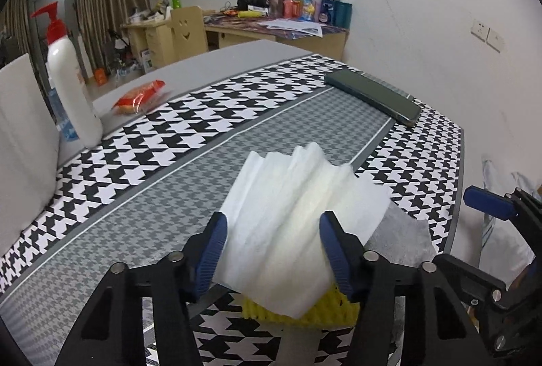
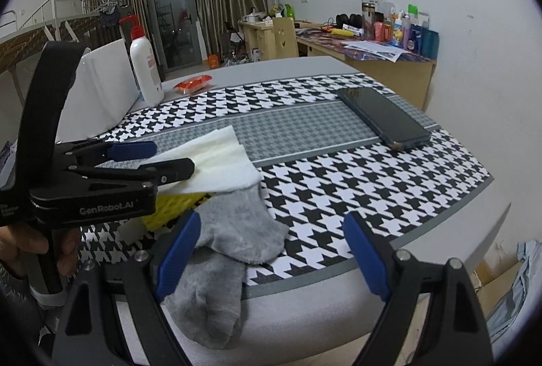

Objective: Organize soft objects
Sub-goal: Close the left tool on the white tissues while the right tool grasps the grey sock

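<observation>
A stack of folded white cloths (image 1: 298, 217) lies on the houndstooth mat, over a yellow ribbed sponge (image 1: 305, 311). My left gripper (image 1: 272, 230) is open, its blue fingers either side of the white stack; it also shows in the right wrist view (image 2: 162, 156) above the cloths (image 2: 220, 162) and the sponge (image 2: 169, 206). A grey sock (image 2: 230, 250) lies at the table's near edge, partly under the cloths, and shows in the left wrist view (image 1: 396, 240). My right gripper (image 2: 271, 250) is open and empty, its left finger beside the sock.
A dark phone (image 2: 382, 118) lies on the mat at the far right. A white pump bottle (image 2: 145, 67), a red snack packet (image 2: 193, 84) and a white box (image 2: 101, 88) stand at the far left. The table edge (image 2: 440, 223) is near on the right.
</observation>
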`<state>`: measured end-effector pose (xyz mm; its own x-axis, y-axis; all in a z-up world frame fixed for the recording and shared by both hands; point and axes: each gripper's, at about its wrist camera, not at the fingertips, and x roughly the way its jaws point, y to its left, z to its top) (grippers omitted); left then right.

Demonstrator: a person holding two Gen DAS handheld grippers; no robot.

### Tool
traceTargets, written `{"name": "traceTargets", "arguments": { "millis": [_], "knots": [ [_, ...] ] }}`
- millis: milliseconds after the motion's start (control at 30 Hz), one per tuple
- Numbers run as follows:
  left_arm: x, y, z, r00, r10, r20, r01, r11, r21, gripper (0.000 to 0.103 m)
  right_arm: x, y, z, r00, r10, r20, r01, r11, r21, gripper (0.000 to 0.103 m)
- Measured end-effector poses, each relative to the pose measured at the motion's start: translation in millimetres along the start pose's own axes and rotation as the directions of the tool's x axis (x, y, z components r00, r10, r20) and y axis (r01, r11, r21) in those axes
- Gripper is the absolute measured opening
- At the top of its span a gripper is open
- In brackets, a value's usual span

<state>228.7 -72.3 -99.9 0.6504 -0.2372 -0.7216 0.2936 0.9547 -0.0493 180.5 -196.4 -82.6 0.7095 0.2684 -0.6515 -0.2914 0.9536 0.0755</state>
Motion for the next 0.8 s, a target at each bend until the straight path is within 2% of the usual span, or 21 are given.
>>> {"name": "traceTargets", "arguments": {
  "millis": [100,167,233,267,333,500,767,800],
  "knots": [
    [2.2,0.1,-0.5,1.000,-0.007,-0.004,0.007,1.000,-0.004,0.055,-0.1,1.0,-1.4,1.000,0.010,-0.004,-0.010,1.000,-0.004,0.089],
    [4.2,1.3,-0.3,1.000,-0.014,-0.011,0.014,1.000,-0.013,0.048,1.1,2.1,-2.0,1.000,0.019,-0.010,-0.019,1.000,-0.008,0.089],
    [3.9,2.5,-0.2,0.999,-0.039,-0.013,0.038,0.999,-0.028,0.031,2.0,3.8,-3.6,0.999,0.032,-0.016,-0.032,0.999,-0.007,0.089],
    [3.1,3.6,-0.3,0.999,-0.047,-0.011,0.046,0.998,-0.034,0.026,2.4,4.5,-4.4,0.999,0.044,-0.019,-0.045,0.999,-0.010,0.089],
    [1.6,4.7,-0.6,0.999,-0.045,-0.007,0.045,0.998,-0.039,0.011,3.4,6.7,-5.7,0.998,0.054,-0.027,-0.055,0.998,-0.012,0.089],
    [-0.7,8.1,-2.7,0.998,-0.063,-0.003,0.063,0.996,-0.057,0.005,7.1,14.8,-8.3,0.996,0.078,-0.041,-0.080,0.996,-0.031,0.089],
    [-8.9,16.4,-3.5,0.998,-0.065,0.026,0.067,0.994,-0.088,0.005,17.3,20.7,-11.6,0.995,0.078,-0.065,-0.080,0.996,-0.041,0.089],
    [-10.0,17.1,-3.4,0.998,-0.062,0.032,0.065,0.994,-0.089,0.005,17.7,21.3,-11.7,0.995,0.073,-0.065,-0.076,0.996,-0.045,0.085]
  ]
}}
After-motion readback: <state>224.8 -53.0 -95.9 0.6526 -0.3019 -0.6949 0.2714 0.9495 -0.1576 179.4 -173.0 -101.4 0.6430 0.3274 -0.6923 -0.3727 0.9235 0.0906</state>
